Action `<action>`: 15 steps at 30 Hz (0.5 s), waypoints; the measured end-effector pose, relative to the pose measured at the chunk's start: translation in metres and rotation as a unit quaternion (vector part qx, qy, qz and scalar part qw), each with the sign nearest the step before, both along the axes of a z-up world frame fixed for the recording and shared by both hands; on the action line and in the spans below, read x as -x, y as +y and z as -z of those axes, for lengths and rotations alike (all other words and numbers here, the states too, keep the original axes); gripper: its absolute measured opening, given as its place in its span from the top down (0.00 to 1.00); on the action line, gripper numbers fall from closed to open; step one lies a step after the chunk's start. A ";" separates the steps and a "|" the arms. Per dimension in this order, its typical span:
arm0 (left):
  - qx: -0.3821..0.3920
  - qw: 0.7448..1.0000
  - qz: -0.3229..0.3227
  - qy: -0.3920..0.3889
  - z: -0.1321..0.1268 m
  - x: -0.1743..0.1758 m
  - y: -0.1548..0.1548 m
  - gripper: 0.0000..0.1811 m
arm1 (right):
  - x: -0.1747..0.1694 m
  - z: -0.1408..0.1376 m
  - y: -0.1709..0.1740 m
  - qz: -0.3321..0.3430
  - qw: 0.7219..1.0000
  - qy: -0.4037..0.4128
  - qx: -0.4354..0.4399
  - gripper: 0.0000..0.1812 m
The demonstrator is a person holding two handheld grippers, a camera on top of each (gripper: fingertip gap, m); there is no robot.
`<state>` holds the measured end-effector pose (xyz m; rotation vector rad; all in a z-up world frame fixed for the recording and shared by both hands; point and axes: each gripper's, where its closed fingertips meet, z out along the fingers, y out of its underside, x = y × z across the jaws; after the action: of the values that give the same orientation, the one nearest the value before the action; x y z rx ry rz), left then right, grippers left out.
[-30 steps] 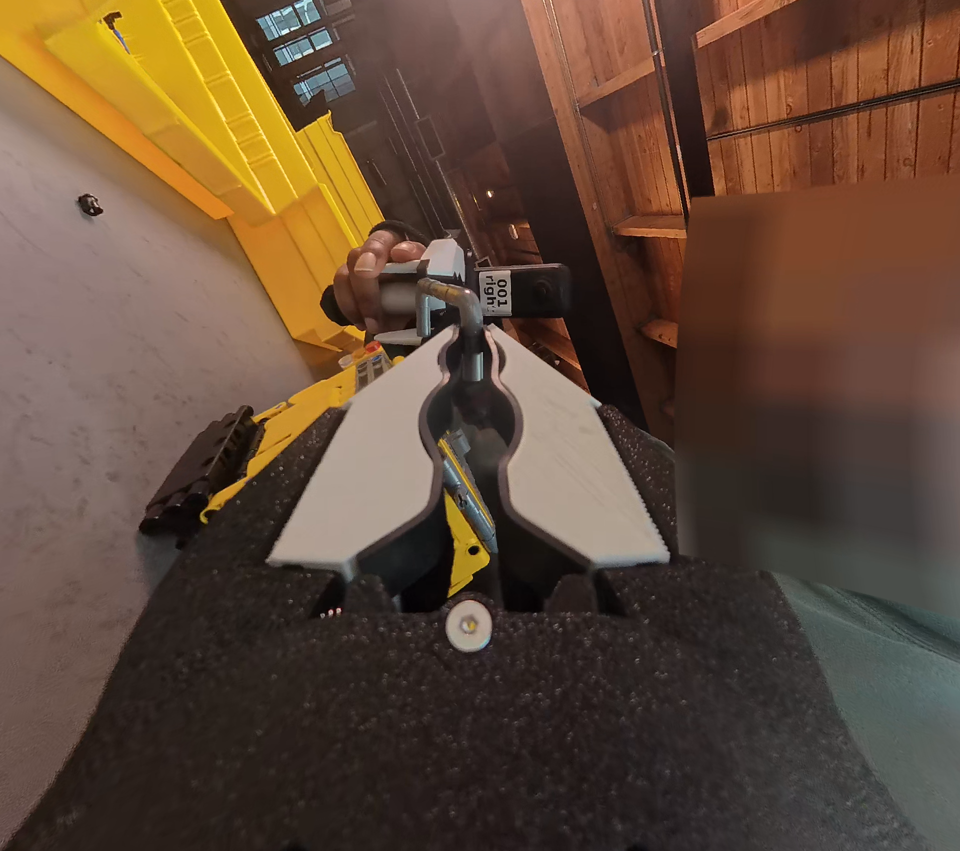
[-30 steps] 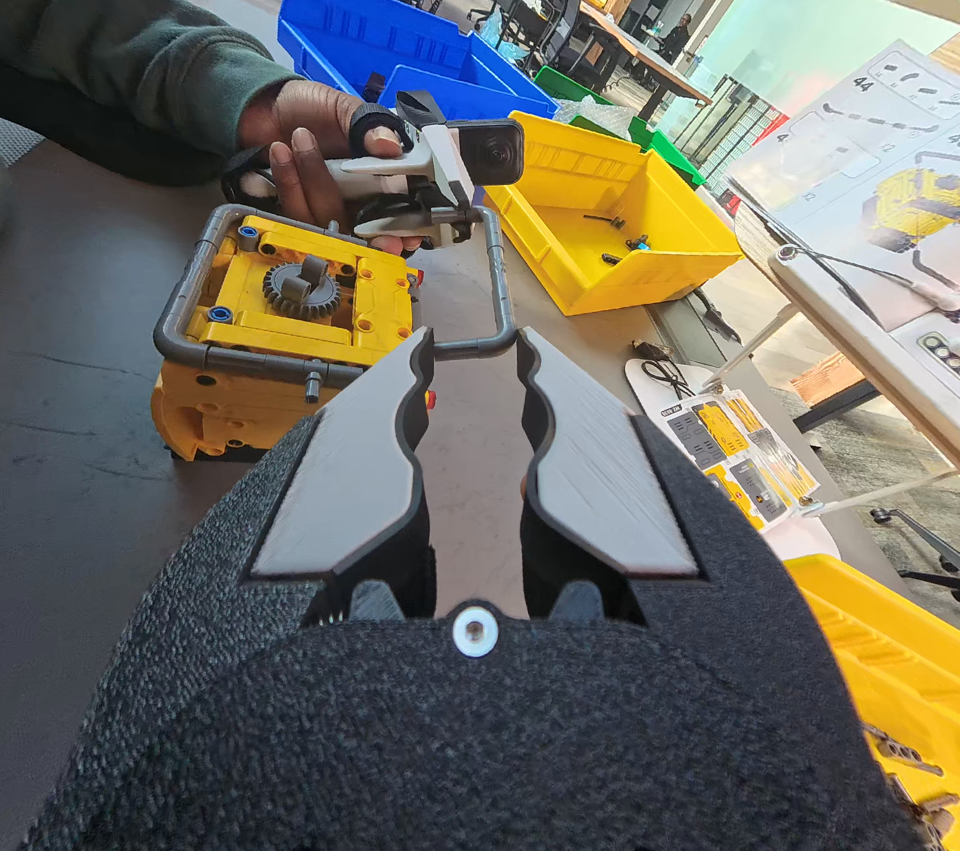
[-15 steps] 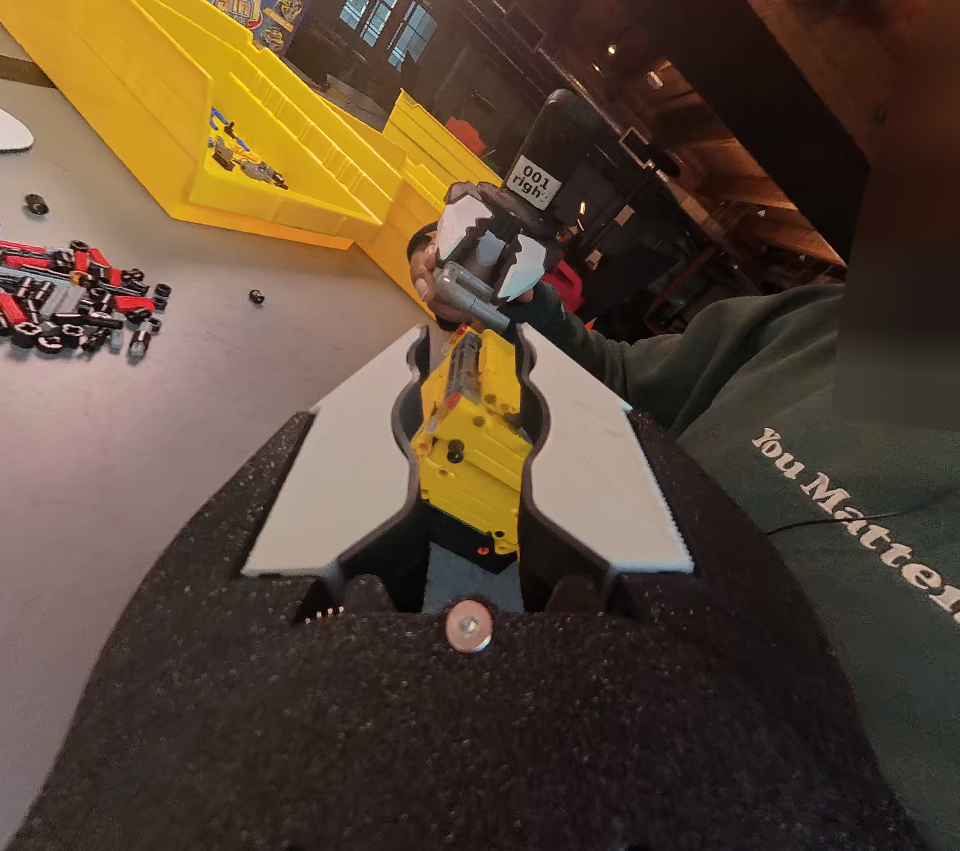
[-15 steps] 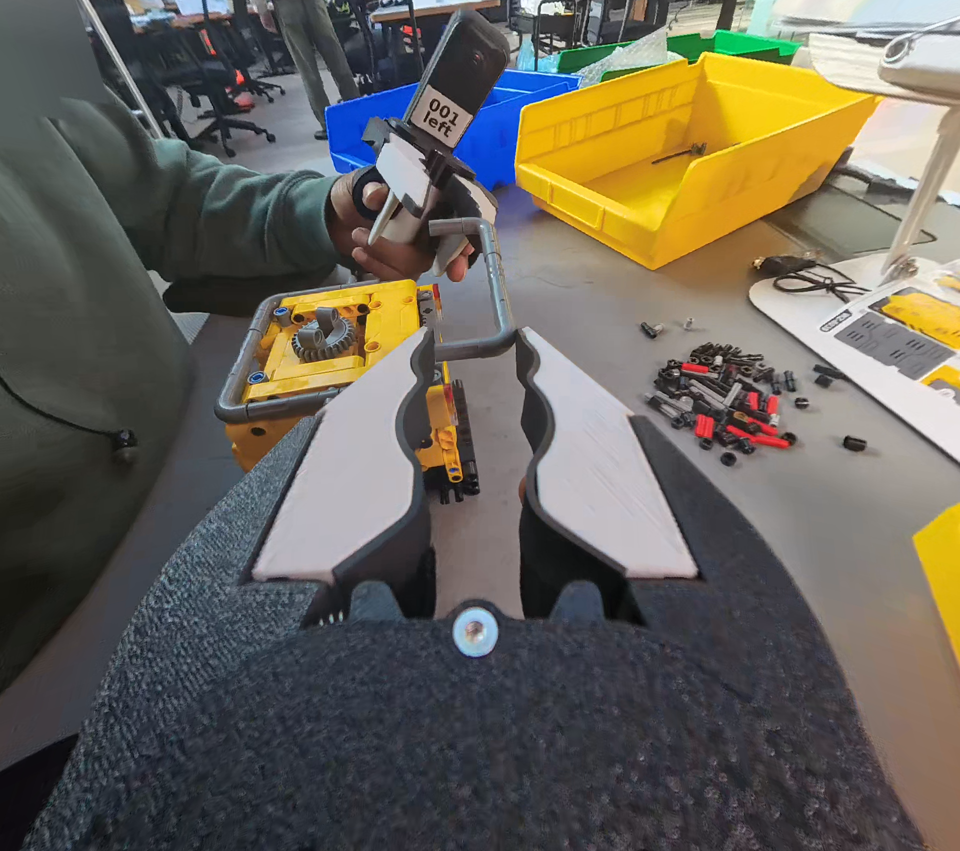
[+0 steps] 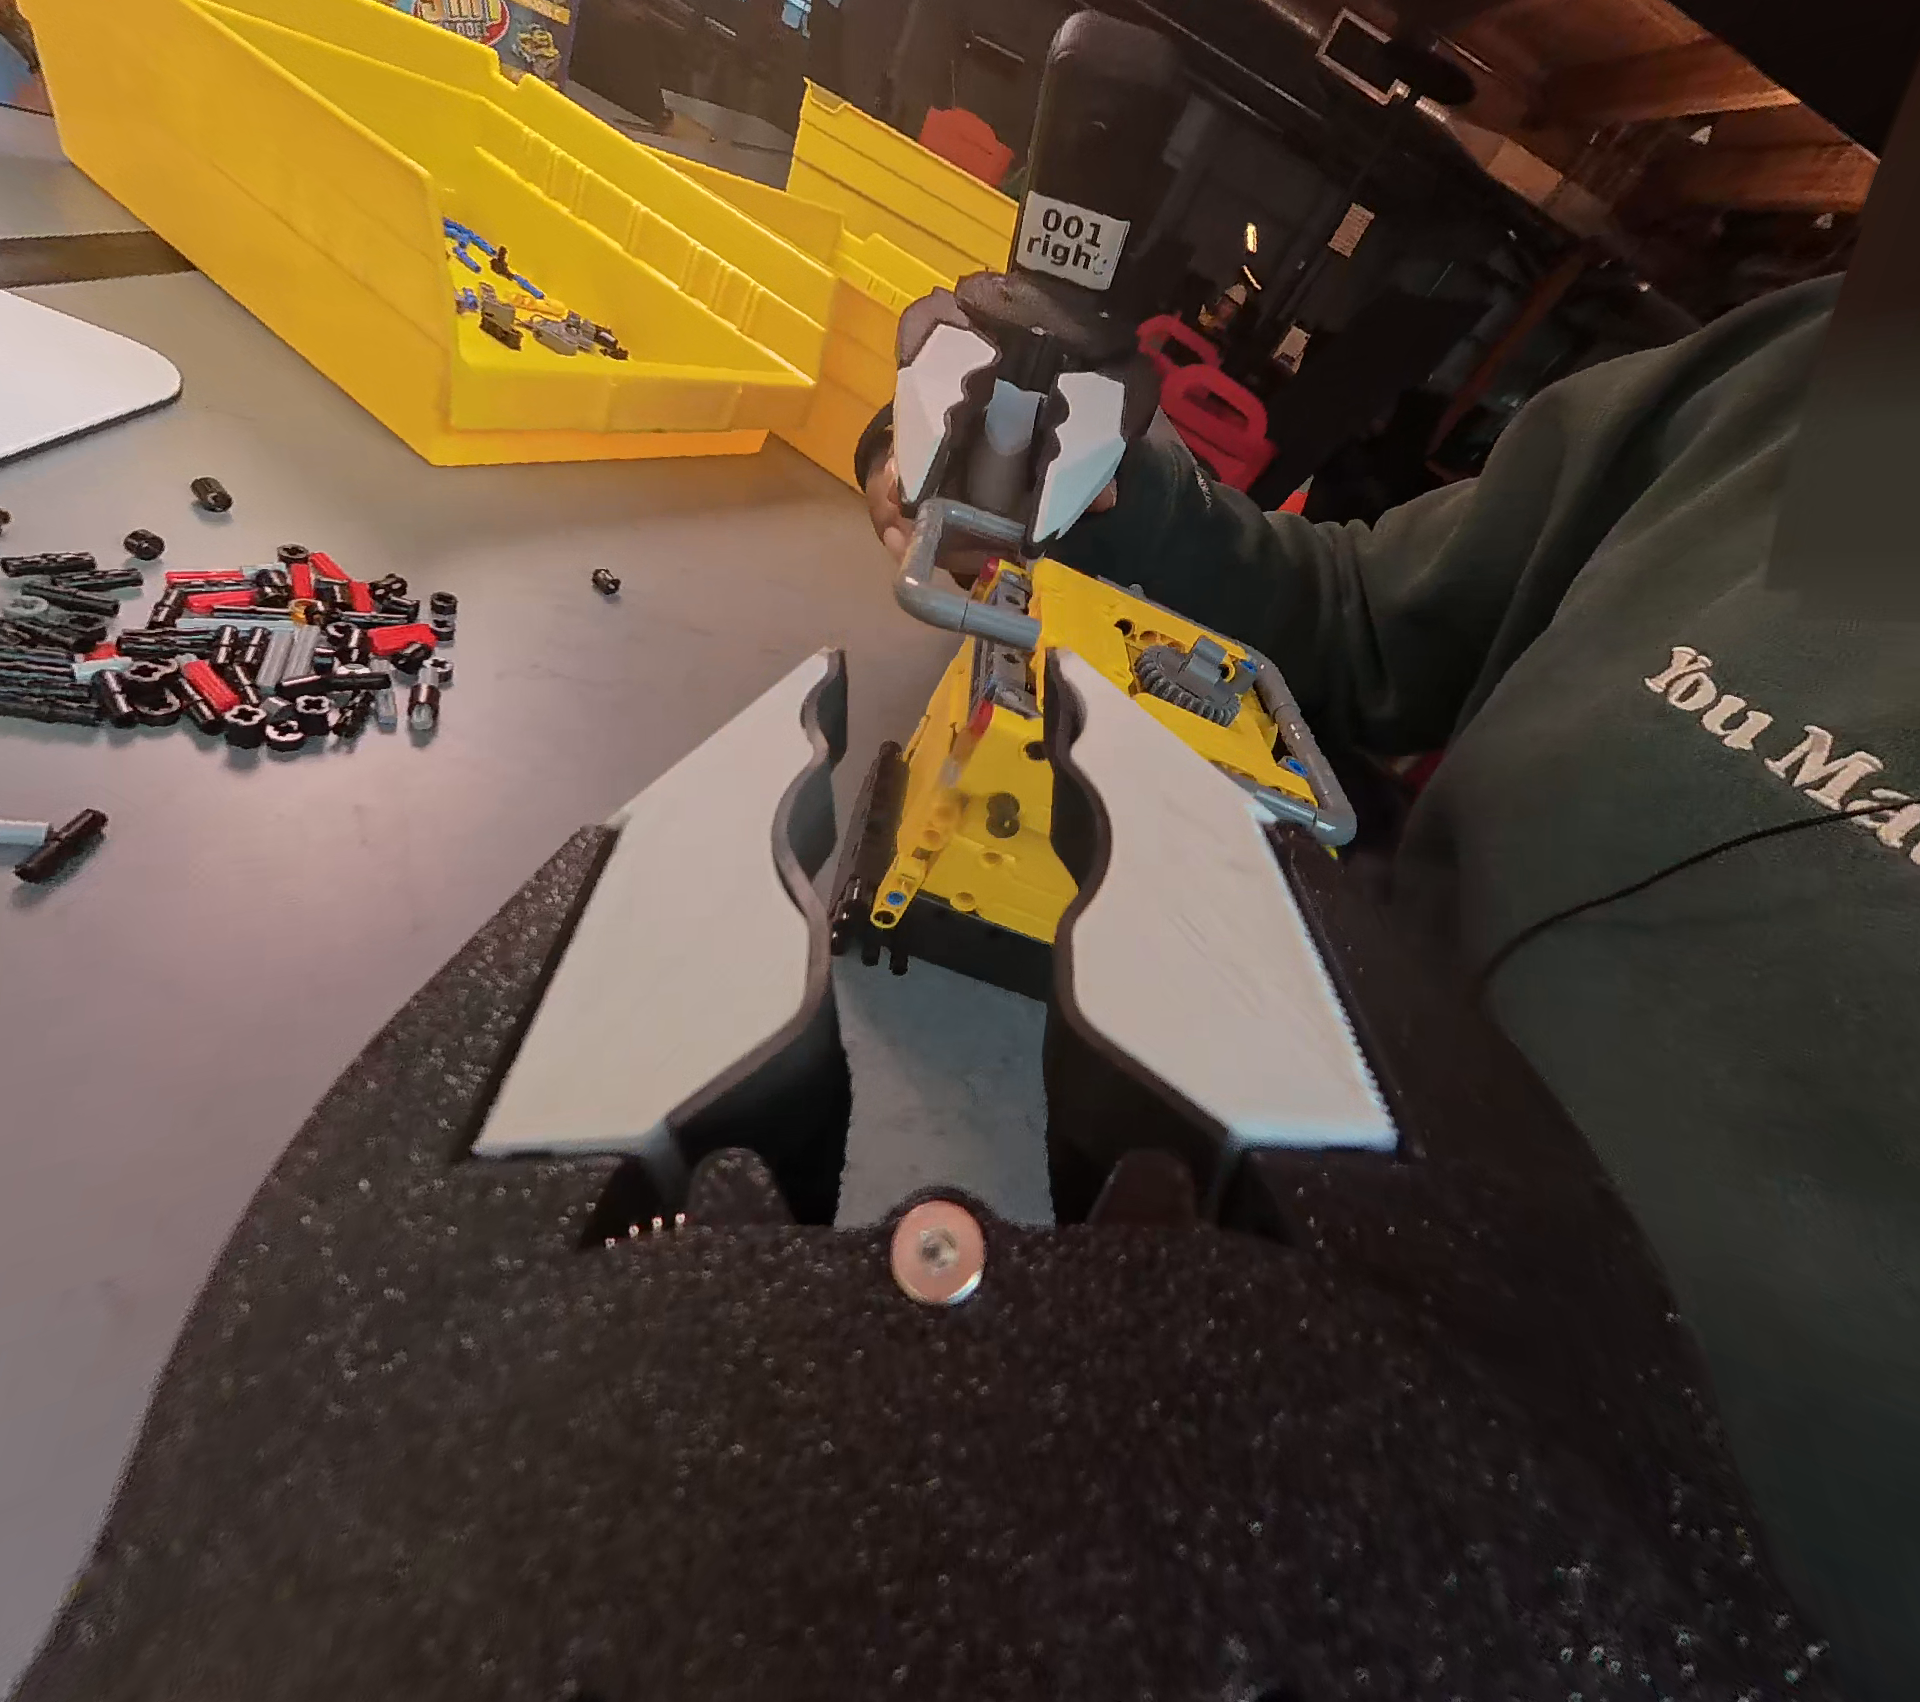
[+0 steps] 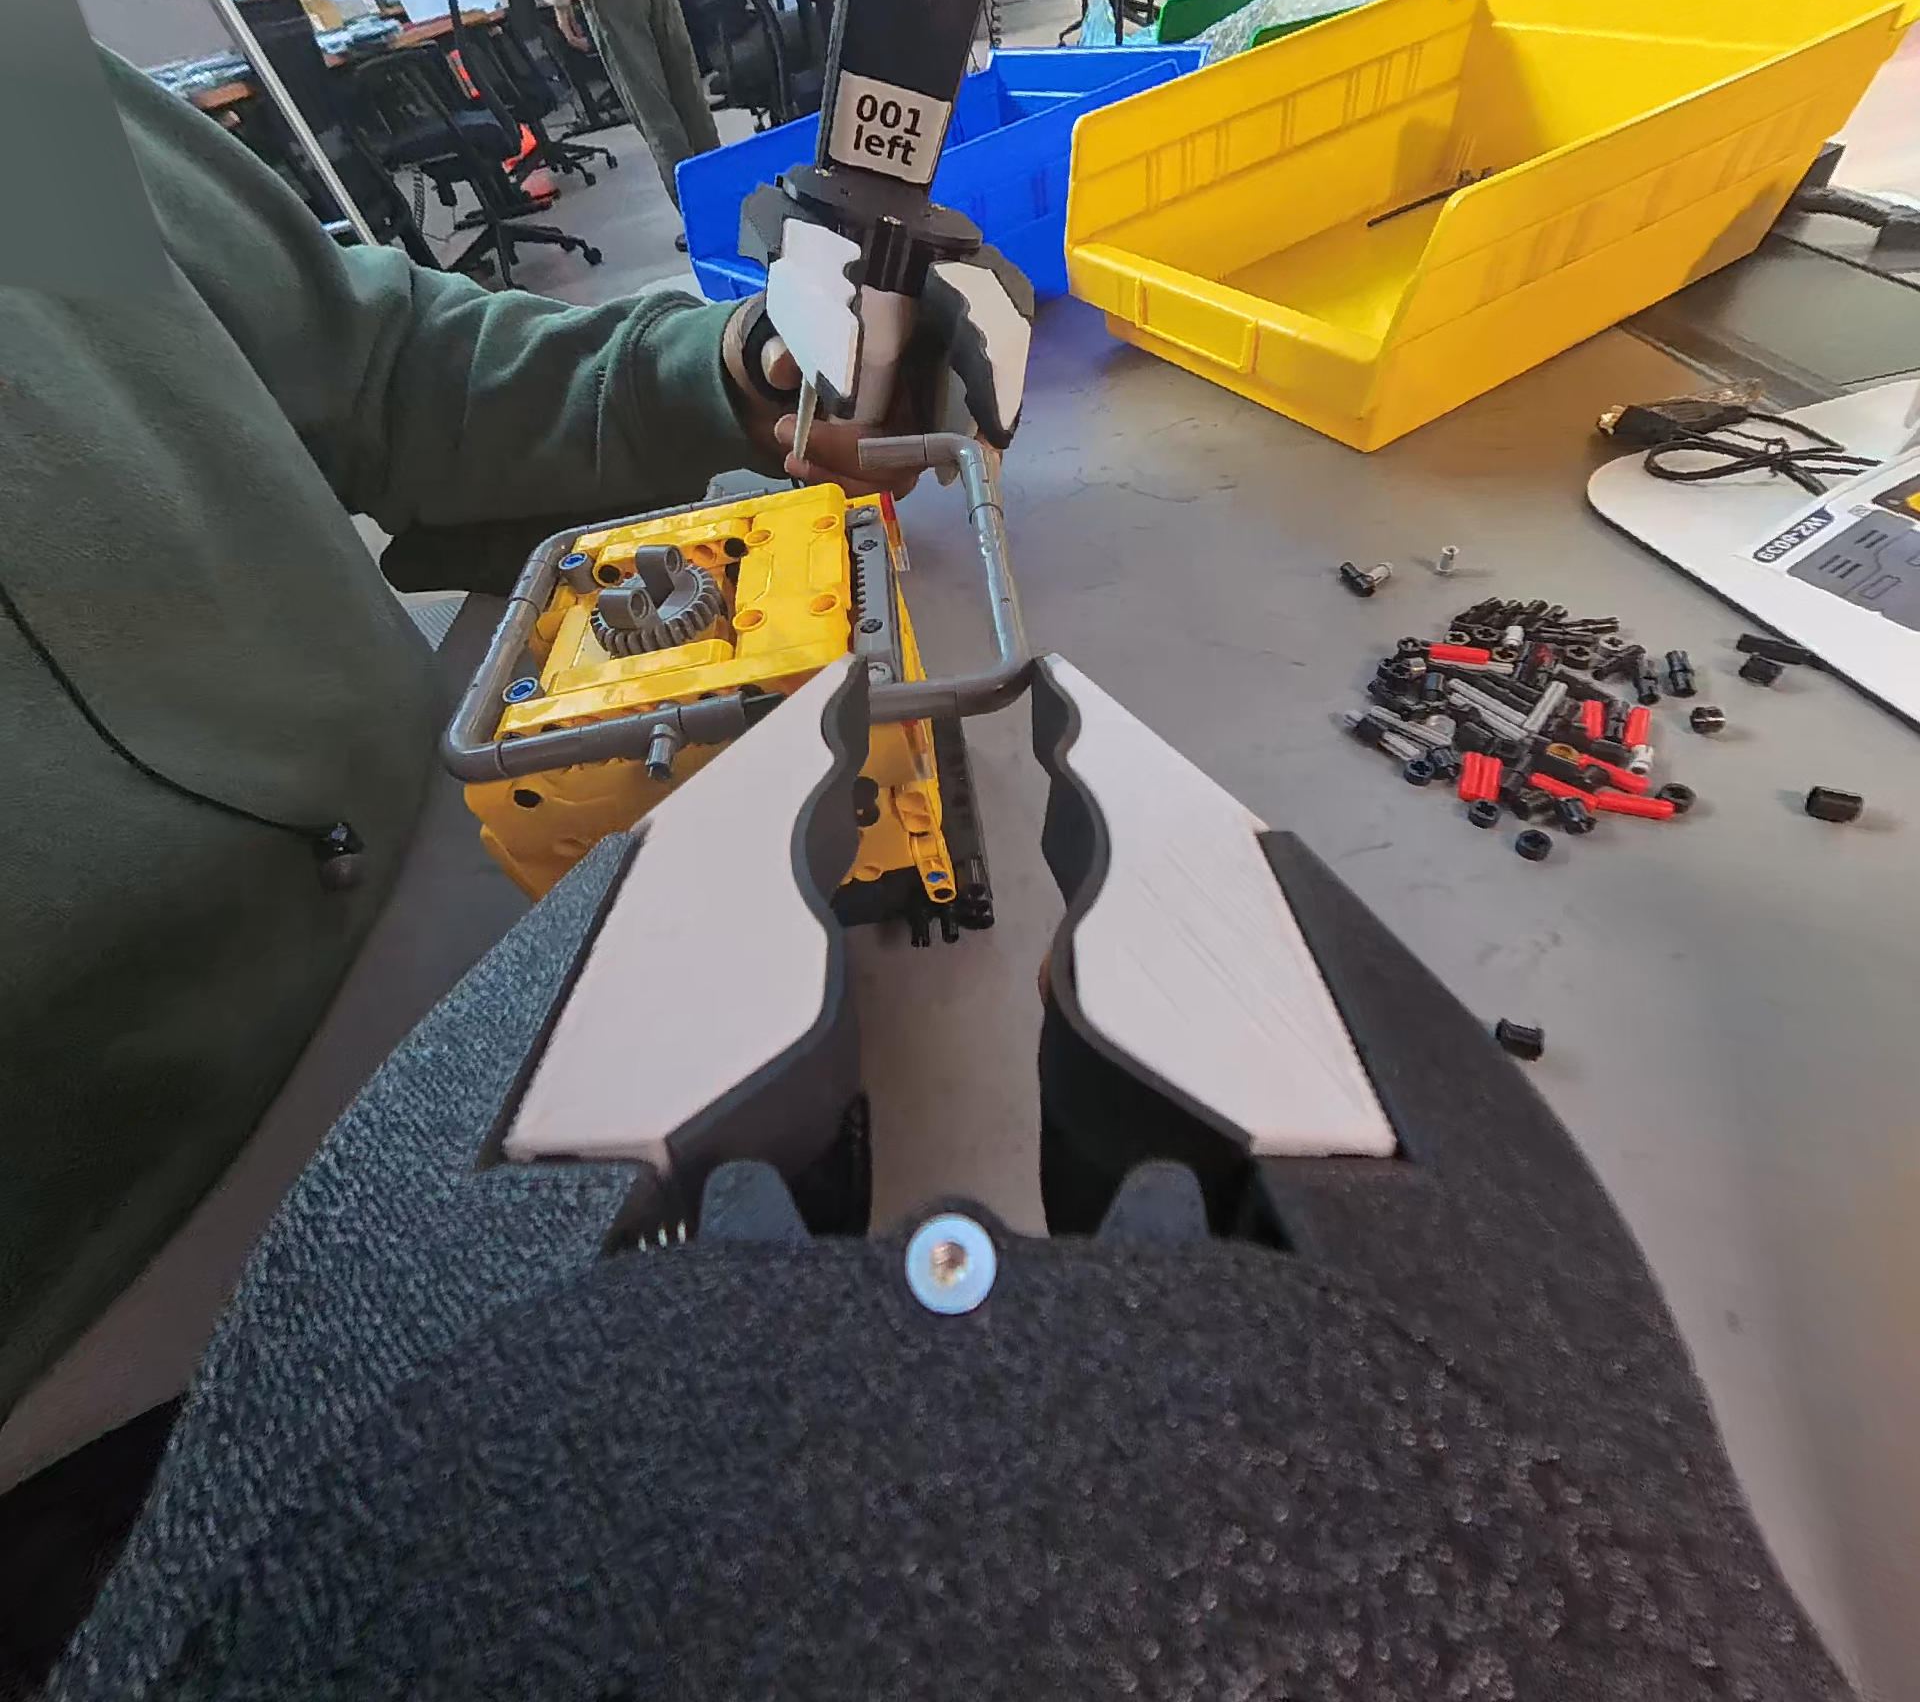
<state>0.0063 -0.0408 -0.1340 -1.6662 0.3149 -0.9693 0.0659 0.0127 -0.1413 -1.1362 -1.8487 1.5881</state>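
Observation:
A yellow brick model (image 6: pixel 686 613) with a grey gear (image 6: pixel 649 613) on top stands on the grey table (image 6: pixel 1299 977). A bent grey tube (image 6: pixel 992 572) sticks out from its right side. My right gripper (image 6: pixel 948 676) is shut on the near corner of this tube. My left gripper (image 6: pixel 909 416) hangs open just above the tube's far end, held by a hand in a green sleeve. In the left wrist view my left gripper (image 5: pixel 940 665) is open, with the model (image 5: pixel 987 779) ahead between its fingers. Beyond it, my right gripper (image 5: pixel 977 514) grips the tube (image 5: pixel 966 618).
A pile of small black, red and grey pins (image 6: pixel 1527 717) lies right of the model, also in the left wrist view (image 5: pixel 229 644). Yellow bins (image 6: pixel 1455 146) (image 5: pixel 312 198) and a blue bin (image 6: pixel 1018 125) stand behind. A white instruction sheet (image 6: pixel 1766 530) lies far right. People stand in the background. The tips of one gripper are about 9 cm away from the tips of the other.
My left gripper, closed around the grey tube a second ago, has opened and drawn back. My right gripper has kept hold of the tube. Both views have swung round the model.

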 end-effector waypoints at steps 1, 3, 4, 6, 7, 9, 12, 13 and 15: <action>-0.002 1.000 0.000 0.007 0.001 -0.001 0.000 0.80 | -0.001 0.000 -0.001 -0.005 1.000 -0.004 -0.004 0.83; -0.005 1.000 -0.002 0.014 0.003 -0.001 0.002 0.80 | -0.001 0.001 -0.002 -0.012 1.000 -0.014 -0.013 0.83; -0.004 1.000 -0.003 0.015 0.003 -0.001 0.003 0.79 | -0.001 0.001 -0.003 -0.014 1.000 -0.017 -0.019 0.83; -0.005 1.000 0.000 0.007 0.002 -0.002 0.006 0.79 | 0.000 0.000 -0.004 -0.017 0.999 -0.022 -0.031 0.83; -0.006 1.000 0.001 -0.001 0.000 -0.003 0.007 0.79 | 0.000 -0.002 -0.004 -0.018 0.999 -0.022 -0.035 0.83; -0.006 1.000 0.008 -0.017 -0.003 -0.005 0.009 0.79 | 0.001 -0.003 -0.004 -0.015 0.999 -0.025 -0.043 0.83; 0.012 1.000 0.015 -0.017 0.003 -0.008 0.011 0.80 | 0.002 -0.008 -0.006 -0.010 0.999 -0.009 -0.038 0.83; 0.015 0.999 0.018 -0.025 0.003 -0.009 0.011 0.80 | 0.002 -0.011 -0.006 -0.009 0.999 -0.004 -0.034 0.83; 0.027 0.998 0.022 -0.050 0.001 -0.009 0.012 0.80 | 0.002 -0.016 -0.008 -0.012 1.000 0.007 -0.026 0.83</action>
<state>0.0154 -0.0291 -0.1354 -1.6587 0.2617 -1.0980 0.0638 0.0051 -0.1254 -1.0806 -1.8900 1.5483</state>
